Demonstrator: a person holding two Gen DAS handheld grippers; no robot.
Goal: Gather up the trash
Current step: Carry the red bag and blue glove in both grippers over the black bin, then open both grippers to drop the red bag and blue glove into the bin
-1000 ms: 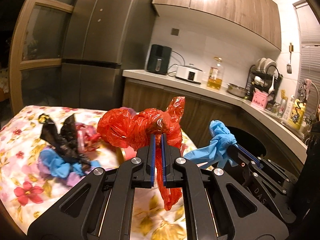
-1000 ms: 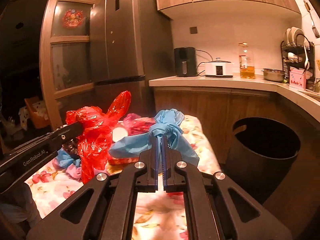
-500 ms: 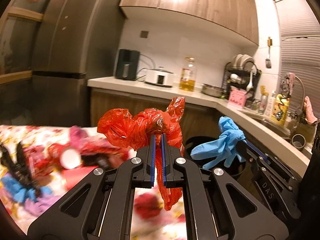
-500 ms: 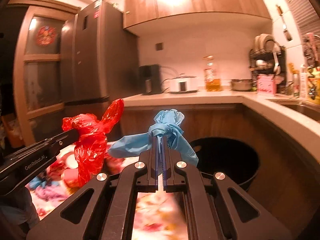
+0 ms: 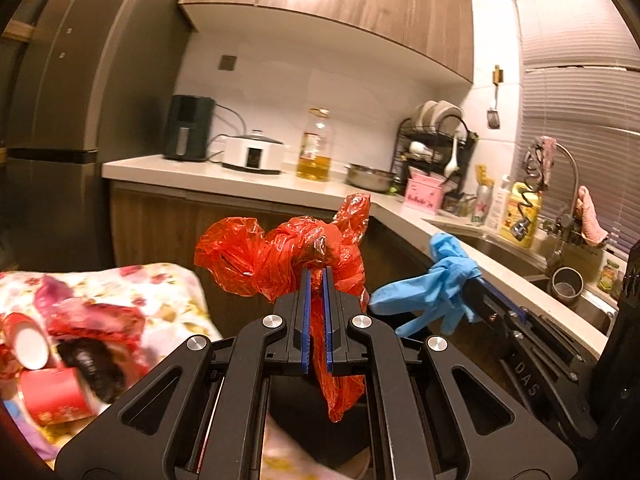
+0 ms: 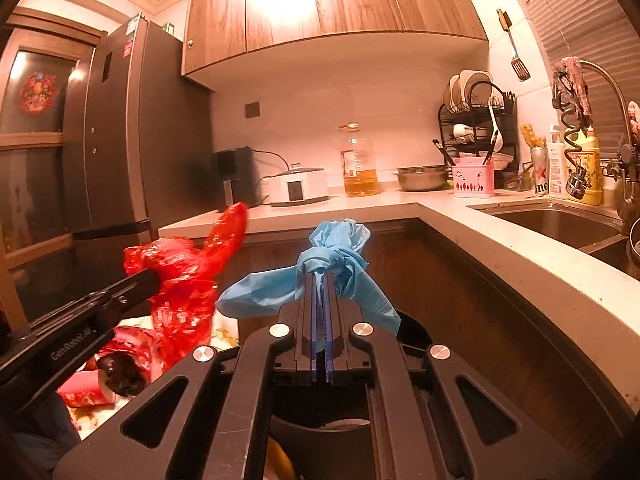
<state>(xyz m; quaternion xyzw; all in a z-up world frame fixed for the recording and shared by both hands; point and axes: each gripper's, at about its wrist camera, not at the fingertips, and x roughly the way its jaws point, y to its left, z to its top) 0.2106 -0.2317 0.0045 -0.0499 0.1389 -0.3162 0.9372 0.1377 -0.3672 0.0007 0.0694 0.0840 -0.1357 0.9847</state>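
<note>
My left gripper (image 5: pixel 316 270) is shut on a crumpled red plastic bag (image 5: pixel 280 256), which hangs down between the jaws. My right gripper (image 6: pixel 320 274) is shut on a blue disposable glove (image 6: pixel 332 256). Each shows in the other's view: the glove (image 5: pixel 436 288) at the right, the red bag (image 6: pixel 188 276) at the left. A dark round trash bin (image 6: pixel 412 330) sits below the right gripper, mostly hidden by it. Both grippers hang side by side above it.
A table with a floral cloth (image 5: pixel 168 280) at the left holds red paper cups (image 5: pixel 52 396), a dark wrapper (image 5: pixel 96 364) and other litter. A wooden counter (image 6: pixel 500 240) with a sink (image 6: pixel 560 224) curves round the right. A fridge (image 6: pixel 120 140) stands behind.
Both grippers have swung right, away from the floral table, with the red bag and blue glove still held. The trash bin has come beneath them.
</note>
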